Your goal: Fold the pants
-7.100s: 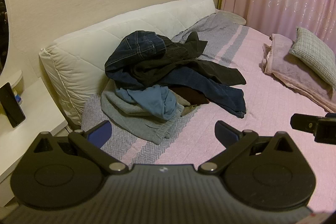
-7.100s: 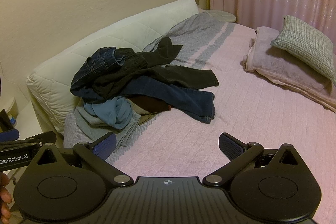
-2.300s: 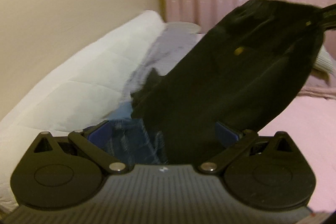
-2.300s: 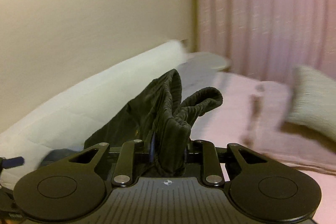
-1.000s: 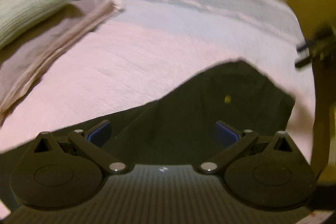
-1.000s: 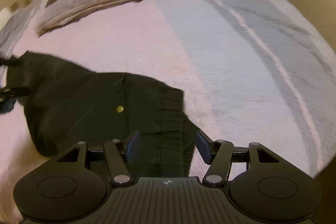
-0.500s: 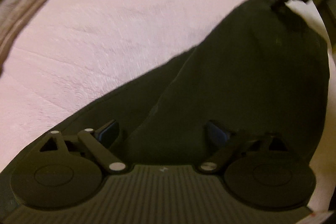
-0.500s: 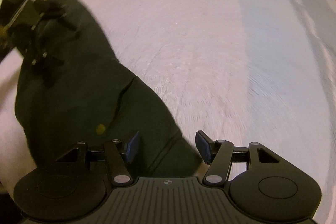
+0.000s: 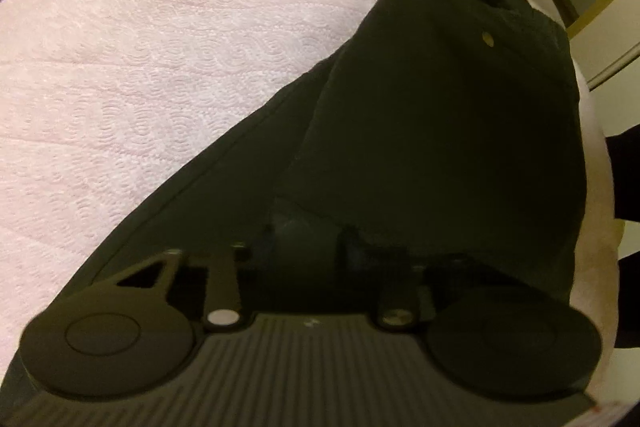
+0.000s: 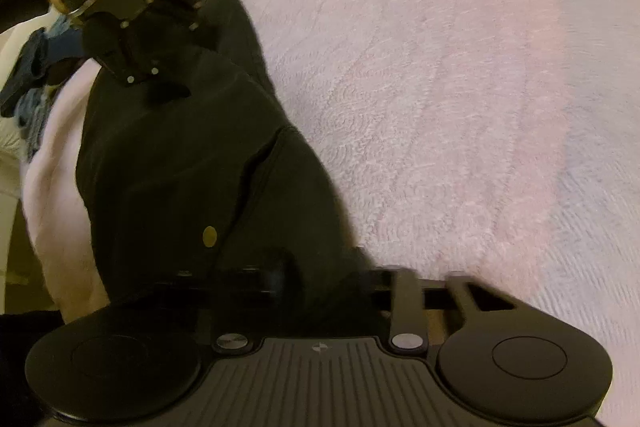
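Covering nearly everything in both views, a pink quilted bedspread (image 10: 440,87) carries dark pants (image 9: 440,115) spread across it, a small brass button (image 10: 209,236) on the fabric. Beyond the pants' far end in the right wrist view, a heap of blue clothes (image 10: 36,67) lies at the bedspread's edge. The left gripper (image 9: 308,239) is pinched together on one end of the pants, and the right gripper (image 10: 320,279) is clamped on the waist end near the button.
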`<state>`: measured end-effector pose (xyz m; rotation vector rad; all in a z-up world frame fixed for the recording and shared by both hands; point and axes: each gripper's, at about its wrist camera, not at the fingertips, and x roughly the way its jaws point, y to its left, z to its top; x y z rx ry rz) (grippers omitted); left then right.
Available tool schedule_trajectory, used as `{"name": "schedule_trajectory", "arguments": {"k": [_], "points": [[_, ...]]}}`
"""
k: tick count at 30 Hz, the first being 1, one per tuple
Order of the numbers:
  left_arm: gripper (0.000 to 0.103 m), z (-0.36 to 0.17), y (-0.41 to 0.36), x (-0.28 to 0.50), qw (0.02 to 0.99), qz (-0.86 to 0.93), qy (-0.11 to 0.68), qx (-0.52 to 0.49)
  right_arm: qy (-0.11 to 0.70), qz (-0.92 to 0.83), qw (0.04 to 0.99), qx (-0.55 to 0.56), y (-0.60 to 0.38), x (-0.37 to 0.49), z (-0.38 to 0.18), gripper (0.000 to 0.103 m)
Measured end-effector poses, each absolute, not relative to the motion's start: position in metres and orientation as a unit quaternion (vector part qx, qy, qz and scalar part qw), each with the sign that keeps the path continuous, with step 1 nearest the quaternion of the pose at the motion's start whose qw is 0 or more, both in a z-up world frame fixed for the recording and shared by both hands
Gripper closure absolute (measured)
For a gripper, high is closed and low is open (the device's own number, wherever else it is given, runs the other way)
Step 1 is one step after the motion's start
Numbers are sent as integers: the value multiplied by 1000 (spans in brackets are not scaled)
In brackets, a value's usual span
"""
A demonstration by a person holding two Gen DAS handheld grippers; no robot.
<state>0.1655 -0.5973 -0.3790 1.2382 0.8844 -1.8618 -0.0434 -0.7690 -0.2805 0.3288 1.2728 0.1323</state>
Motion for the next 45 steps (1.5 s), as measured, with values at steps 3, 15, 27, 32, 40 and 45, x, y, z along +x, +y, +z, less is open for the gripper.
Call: {"name": "schedule_trajectory", "arguments": {"k": [3,15,27,32,40,45], "points": [[100,-366,-584,162,376,-721,327,481,591,55,796,120,-749,-49,-258,94],[101,-229,-560,180,459,-732,299,406,563,-4,827,11,-705,-62,-110,98],[101,33,-616,182,648,-692,95,303,365,-156,884,-248,-746,-28,124,98],[101,83,-596,84,672,-662,5,332,271,-191,884,-329,-745,-101,152,98],[84,-75,-609,-110,631,-675,119,363,307,-192,885,-294,-769,-262,-29,92],[81,-218,-632,-167,610,-648,309,336,448,-195,855,-177,-795,-334,-167,78]]}}
